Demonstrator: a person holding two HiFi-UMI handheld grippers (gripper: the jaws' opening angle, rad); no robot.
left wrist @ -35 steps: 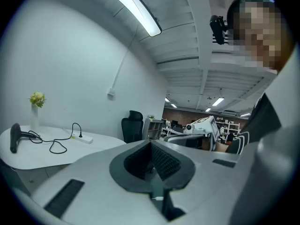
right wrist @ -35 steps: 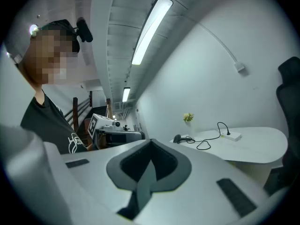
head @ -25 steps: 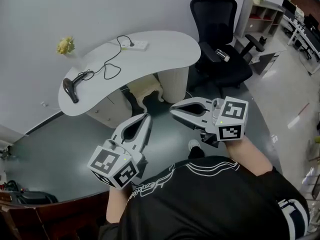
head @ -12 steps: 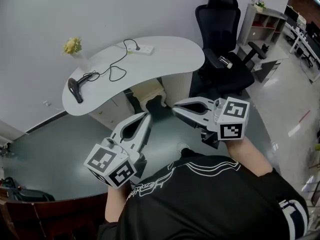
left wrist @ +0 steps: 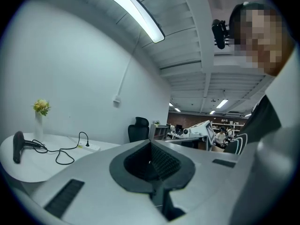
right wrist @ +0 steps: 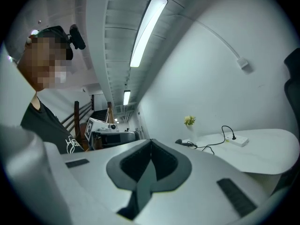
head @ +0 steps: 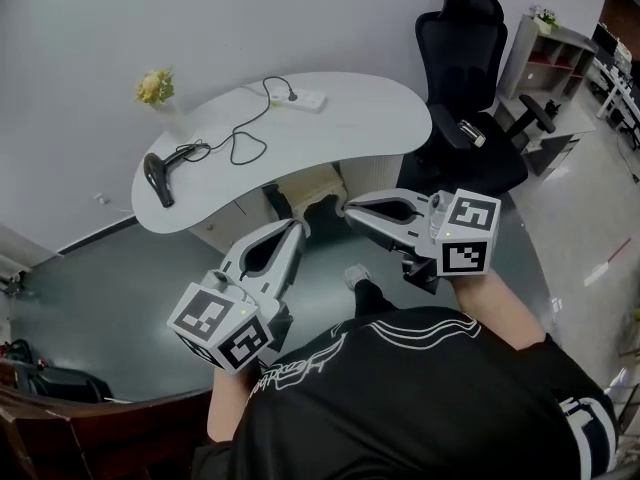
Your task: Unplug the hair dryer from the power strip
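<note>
A black hair dryer (head: 158,177) lies at the left end of a white curved table (head: 370,128). Its black cord (head: 243,140) runs to a plug seated in a white power strip (head: 305,98) at the table's far edge. Both grippers are held in the air short of the table, well away from the strip. My left gripper (head: 298,227) is shut and empty, as the left gripper view (left wrist: 151,141) shows. My right gripper (head: 348,208) is shut and empty too (right wrist: 151,139). The strip (right wrist: 236,140) and dryer (right wrist: 183,143) appear far off in the right gripper view.
A vase of yellow flowers (head: 155,88) stands on the table's left rear corner. A black office chair (head: 465,78) sits to the table's right, with a shelf unit (head: 550,38) behind it. A white cabinet (head: 300,183) stands under the table. Dark glossy floor lies between me and the table.
Both grippers have moved forward a little toward the table, and the head view has shifted so the table sits further right. The jaws stayed shut.
</note>
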